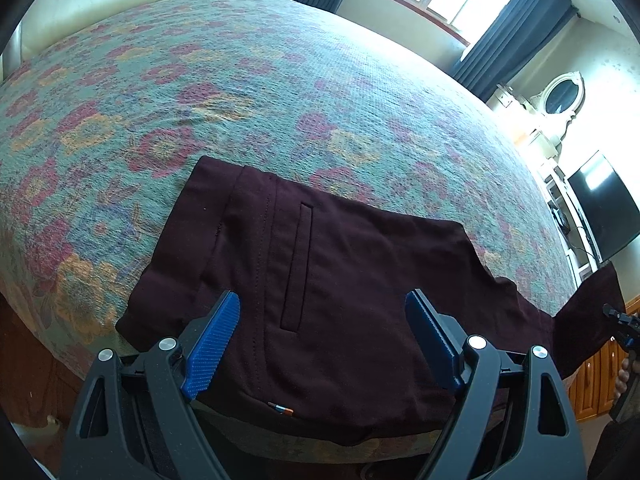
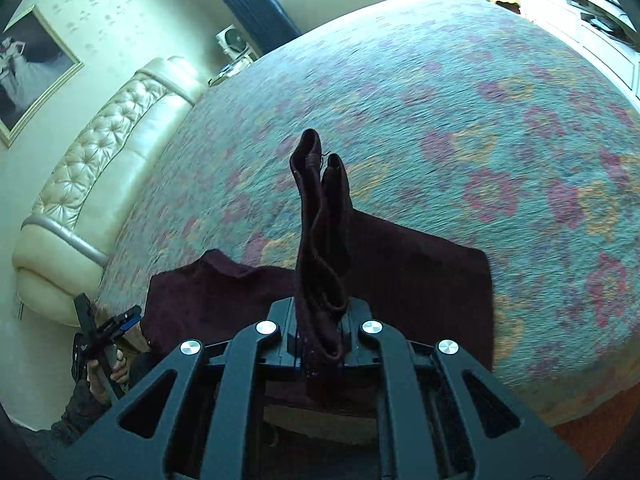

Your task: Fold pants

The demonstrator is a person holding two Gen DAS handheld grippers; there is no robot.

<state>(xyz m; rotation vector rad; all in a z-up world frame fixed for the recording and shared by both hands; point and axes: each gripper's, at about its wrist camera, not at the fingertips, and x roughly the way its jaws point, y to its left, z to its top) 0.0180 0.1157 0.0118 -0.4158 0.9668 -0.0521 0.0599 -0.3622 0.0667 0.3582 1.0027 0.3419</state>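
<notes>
My left gripper (image 1: pixel 322 312) shows matte black angular arms with triangular cut-outs, round silver screws (image 1: pixel 167 344) at the pivots, and ribbed blue pads (image 1: pixel 214 344) on the inner faces of both fingers. My right gripper (image 2: pixel 320 344) has the same black frame and four silver screws. Lower left of it, a hand (image 2: pixel 102 376) shows, a dark knitted cuff (image 2: pixel 80 404) behind it.

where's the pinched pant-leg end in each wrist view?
Left wrist: far right edge, the lifted pant-leg end rises off the bed toward the right gripper.
Right wrist: centre, standing up from the shut right gripper.
Shared landmark: the floral bedspread under the pants.
</notes>
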